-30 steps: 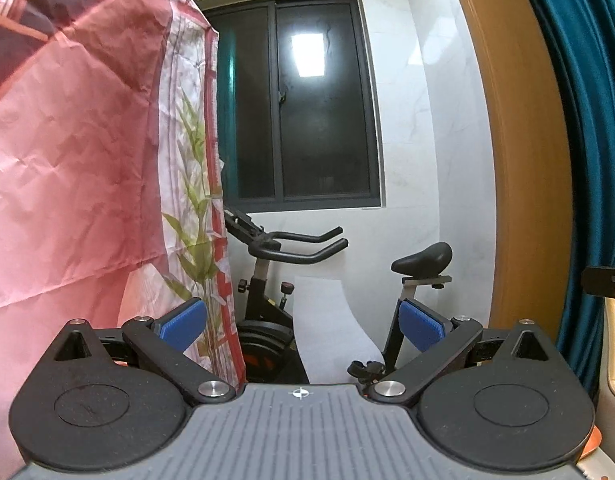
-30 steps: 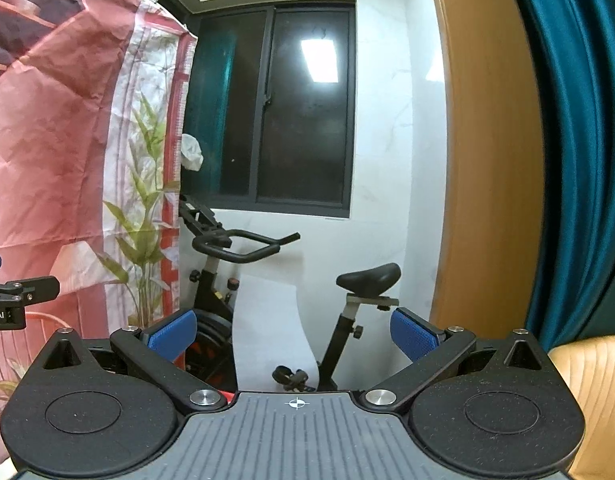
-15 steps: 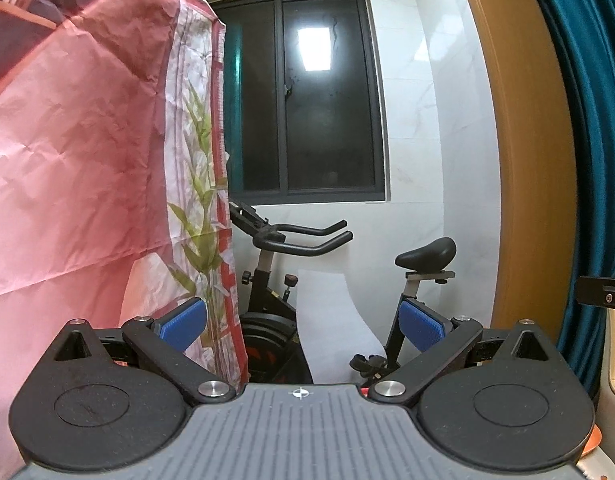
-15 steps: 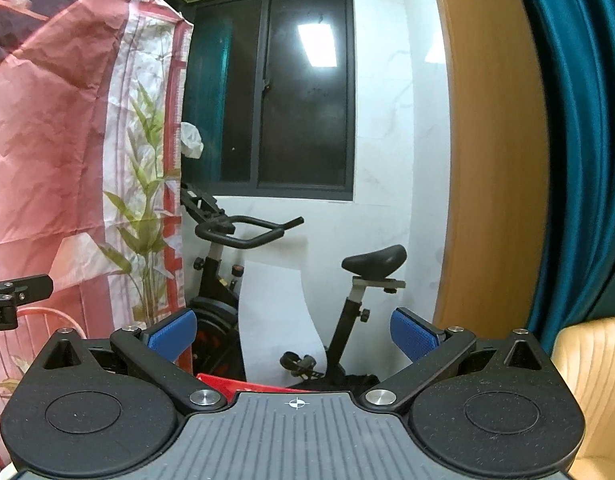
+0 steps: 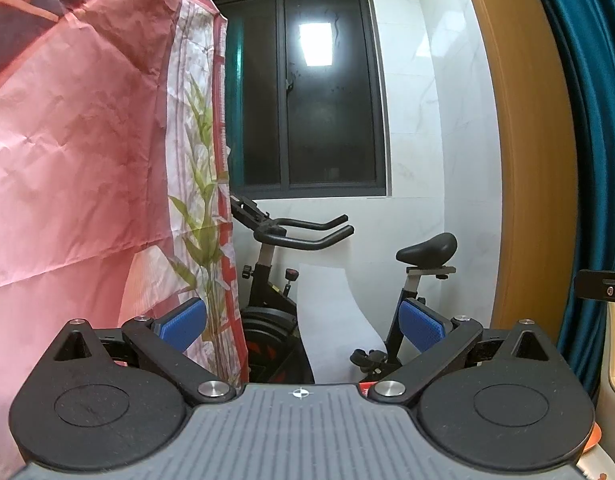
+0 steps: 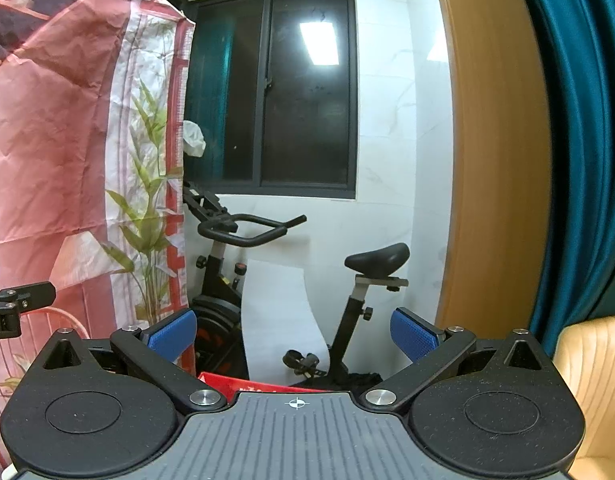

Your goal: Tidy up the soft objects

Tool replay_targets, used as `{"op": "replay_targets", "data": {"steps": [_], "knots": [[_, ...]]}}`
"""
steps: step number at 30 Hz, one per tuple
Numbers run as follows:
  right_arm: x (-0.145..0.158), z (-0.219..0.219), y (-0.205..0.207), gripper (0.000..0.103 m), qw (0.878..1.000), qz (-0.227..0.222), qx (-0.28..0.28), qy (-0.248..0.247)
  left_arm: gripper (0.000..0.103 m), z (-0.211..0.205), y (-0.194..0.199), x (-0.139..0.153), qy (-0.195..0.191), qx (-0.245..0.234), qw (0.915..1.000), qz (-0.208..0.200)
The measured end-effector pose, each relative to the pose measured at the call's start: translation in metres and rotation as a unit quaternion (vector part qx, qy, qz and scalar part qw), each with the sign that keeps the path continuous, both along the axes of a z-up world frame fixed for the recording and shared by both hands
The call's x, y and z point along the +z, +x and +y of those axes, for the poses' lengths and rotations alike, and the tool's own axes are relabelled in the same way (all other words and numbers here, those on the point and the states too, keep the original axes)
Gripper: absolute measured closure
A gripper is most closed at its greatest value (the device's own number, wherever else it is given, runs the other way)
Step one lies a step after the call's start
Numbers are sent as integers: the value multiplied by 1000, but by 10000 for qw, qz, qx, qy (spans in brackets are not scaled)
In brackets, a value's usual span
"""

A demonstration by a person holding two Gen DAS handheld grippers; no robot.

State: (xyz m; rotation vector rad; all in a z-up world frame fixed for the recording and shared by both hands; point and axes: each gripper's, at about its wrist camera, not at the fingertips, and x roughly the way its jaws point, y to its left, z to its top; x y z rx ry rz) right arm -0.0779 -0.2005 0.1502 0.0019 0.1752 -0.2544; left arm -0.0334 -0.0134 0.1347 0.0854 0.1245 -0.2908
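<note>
My left gripper is open, its blue pads spread wide with nothing between them; it is held up and faces a room corner. My right gripper is open too and holds nothing. A large pink cloth with a bamboo print hangs at the left in the left wrist view, and the same pink cloth fills the left of the right wrist view. Part of the left gripper shows at the left edge of the right wrist view. No other soft object shows between the fingers.
A black exercise bike stands under a dark window. A wooden door frame and a teal curtain are at the right. A tan padded chair sits low right. A red edge shows just above the right gripper's body.
Both grippers have drifted slightly, so the bike and window sit a little more to the right and higher. A red edge has come into sight below in the right wrist view. Jaws stay open.
</note>
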Motion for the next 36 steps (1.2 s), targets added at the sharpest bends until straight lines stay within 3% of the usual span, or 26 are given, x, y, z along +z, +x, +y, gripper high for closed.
{"op": "replay_targets", "data": {"steps": [36], "knots": [[-4, 14, 3, 0, 10000, 15, 13, 18, 0, 2, 0, -4, 6, 18, 10000, 91]]}}
